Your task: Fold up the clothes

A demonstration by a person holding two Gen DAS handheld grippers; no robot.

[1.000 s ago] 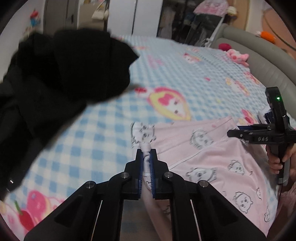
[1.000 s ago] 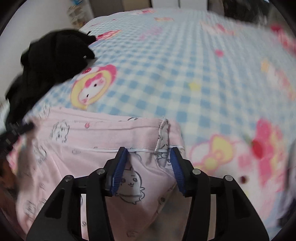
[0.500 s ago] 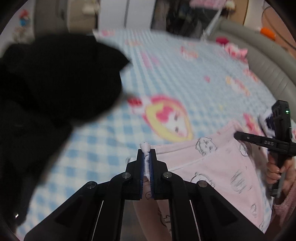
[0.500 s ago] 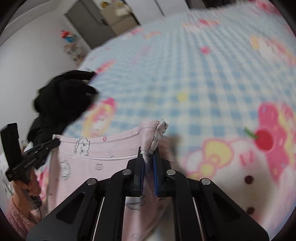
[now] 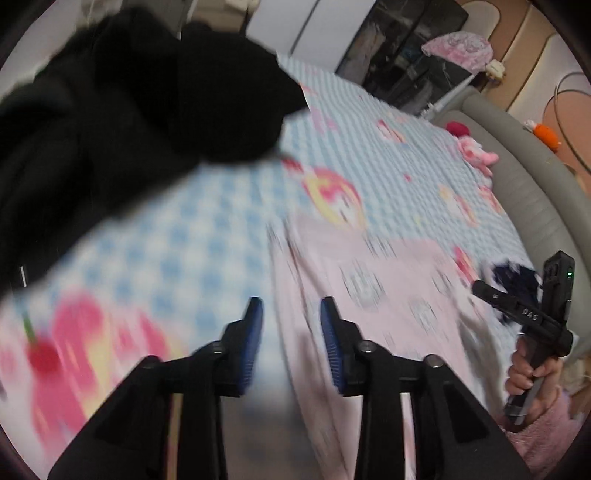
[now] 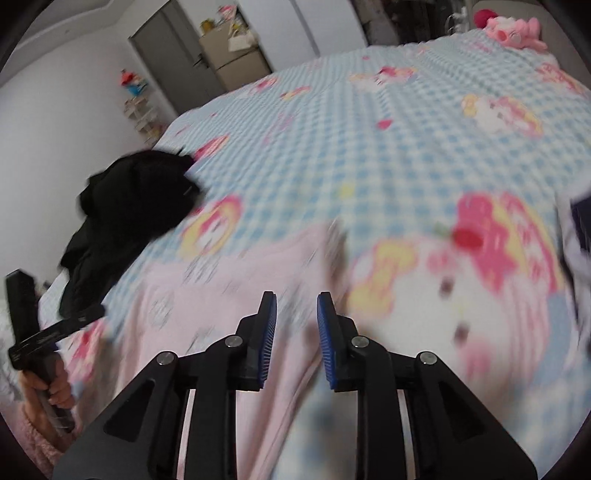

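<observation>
Half a second earlier both grippers were clamped on the near corners of the pink garment (image 5: pixel 388 280); by this moment both had let go, and the cloth had dropped flat onto the checked bedspread (image 6: pixel 369 129). The pink garment lay spread across the lower middle of both views, blurred by motion, its far edge running level across the bed, which suits a piece laid out smooth so that a fold can be made. The left gripper (image 5: pixel 291 332) stood released with its 2 blue pads apart, the garment's left edge running between them. The right gripper (image 6: pixel 296 328) was likewise released, above the cloth's right edge. Both probably hung there because the corners had just been dropped. A black heap of clothing (image 5: pixel 129 122) filled the upper left of the left view, well apart from the pink piece, and a pink plush toy (image 6: pixel 515 27) sat at the upper right.
</observation>
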